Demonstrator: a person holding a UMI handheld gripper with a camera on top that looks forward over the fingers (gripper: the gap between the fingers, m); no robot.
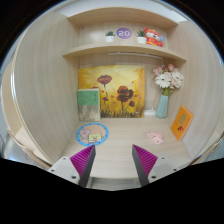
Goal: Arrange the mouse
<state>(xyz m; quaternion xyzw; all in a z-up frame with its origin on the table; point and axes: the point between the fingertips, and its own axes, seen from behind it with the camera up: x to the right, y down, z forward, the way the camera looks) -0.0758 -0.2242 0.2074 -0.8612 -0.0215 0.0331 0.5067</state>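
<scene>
No mouse shows in the gripper view. My gripper (114, 162) is open, its two magenta pads (84, 160) wide apart with only bare wooden desk (120, 138) between them. It hovers above the near part of the desk. A round blue mat with a pale picture (92, 133) lies on the desk just ahead of the left finger.
A flower painting (112, 90) leans on the back wall, a greenish book (89, 103) beside it. A blue vase with flowers (164, 92) stands to the right, an orange card (181, 122) beyond it. A small pink item (154, 137) lies on the desk. Shelves above hold a purple disc (123, 33) and toys (152, 38).
</scene>
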